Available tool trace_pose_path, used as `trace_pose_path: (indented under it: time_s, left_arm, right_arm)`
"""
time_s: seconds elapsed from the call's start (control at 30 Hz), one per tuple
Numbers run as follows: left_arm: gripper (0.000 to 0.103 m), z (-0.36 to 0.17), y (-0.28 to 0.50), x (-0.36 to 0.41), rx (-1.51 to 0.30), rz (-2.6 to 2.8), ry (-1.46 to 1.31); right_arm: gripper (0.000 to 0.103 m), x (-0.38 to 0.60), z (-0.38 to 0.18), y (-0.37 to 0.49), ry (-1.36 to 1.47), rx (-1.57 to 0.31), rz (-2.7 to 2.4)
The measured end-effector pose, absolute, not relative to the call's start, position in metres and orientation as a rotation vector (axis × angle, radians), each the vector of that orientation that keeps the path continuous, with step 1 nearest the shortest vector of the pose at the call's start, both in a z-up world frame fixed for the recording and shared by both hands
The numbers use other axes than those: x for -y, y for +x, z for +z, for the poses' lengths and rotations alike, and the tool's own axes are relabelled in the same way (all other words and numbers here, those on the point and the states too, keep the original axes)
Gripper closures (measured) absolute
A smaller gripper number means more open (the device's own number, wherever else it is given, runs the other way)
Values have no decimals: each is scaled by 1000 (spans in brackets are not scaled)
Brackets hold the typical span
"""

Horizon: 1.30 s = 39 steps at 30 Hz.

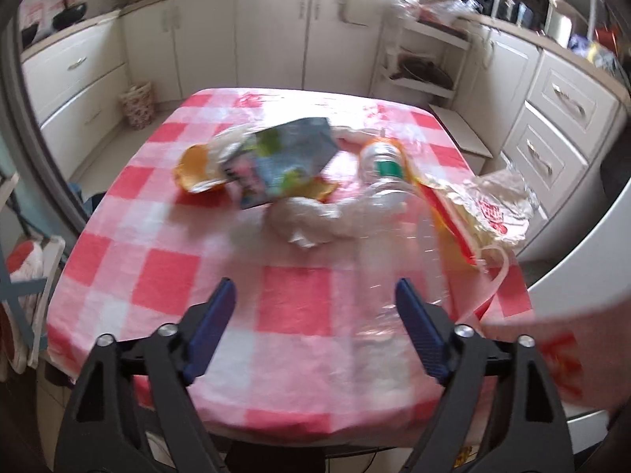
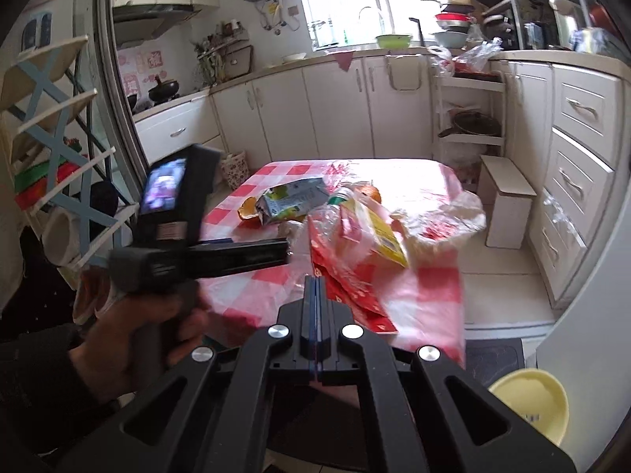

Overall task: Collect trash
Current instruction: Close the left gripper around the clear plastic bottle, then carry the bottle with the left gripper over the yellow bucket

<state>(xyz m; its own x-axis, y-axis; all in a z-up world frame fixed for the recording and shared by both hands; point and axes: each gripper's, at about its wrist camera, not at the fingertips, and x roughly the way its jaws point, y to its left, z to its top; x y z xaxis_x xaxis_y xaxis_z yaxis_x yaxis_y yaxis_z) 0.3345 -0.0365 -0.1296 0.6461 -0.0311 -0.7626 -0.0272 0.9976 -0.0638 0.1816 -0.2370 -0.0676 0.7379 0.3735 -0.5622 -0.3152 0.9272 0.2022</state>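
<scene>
Left gripper (image 1: 311, 303) hovers over the near edge of the checked surface (image 1: 165, 283), fingers spread and empty, apparently lined up for a pick; right gripper (image 2: 315, 276) has fingers pressed together, seemingly pinching the plastic bag's (image 2: 347, 272) edge to hold it; carton (image 1: 284, 157), bottle (image 1: 384, 169), peel (image 1: 193, 169) and tissue (image 1: 303, 220) lie mid-surface, uncollected.

On the table (image 1: 169, 276), the trash lies in a cluster toward the far half. A carton (image 1: 284, 161) sits in the middle, with a peel (image 1: 193, 169) at its left and a bottle (image 1: 382, 161) at its right. A crumpled tissue (image 1: 303, 220) lies in front of the carton. A plastic bag (image 1: 501, 205) hangs over the table's right edge. Cabinets (image 1: 272, 39) stand behind the table.
</scene>
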Motion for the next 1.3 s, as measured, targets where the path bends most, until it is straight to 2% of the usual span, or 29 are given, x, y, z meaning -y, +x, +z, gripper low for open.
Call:
trace_pose_path:
  time_s: [0.07, 0.13, 0.33, 0.53, 0.6, 0.63, 0.67, 1.3]
  left_arm:
    - [13, -129, 343, 57, -846, 24, -11]
    - [11, -128, 351, 70, -831, 45, 33]
    - [11, -120, 364, 83, -836, 74, 79]
    - [11, -140, 375, 87, -903, 85, 111]
    - [15, -148, 379, 86, -918, 77, 100]
    - [28, -153, 382, 86, -935, 64, 89]
    - [48, -156, 385, 86, -948, 55, 83]
    - [51, -130, 318, 32, -916, 14, -37]
  right_arm:
    - [102, 244, -66, 175, 108, -630, 368]
    - [102, 252, -64, 169, 122, -623, 353]
    - [102, 281, -62, 156, 164, -607, 292]
    - [102, 309, -76, 155, 191, -633, 206]
    - [102, 318, -81, 154, 202, -640, 178]
    - [102, 322, -83, 153, 206, -642, 163]
    - [102, 327, -84, 151, 209, -643, 146]
    - [102, 390, -96, 116, 242, -637, -84]
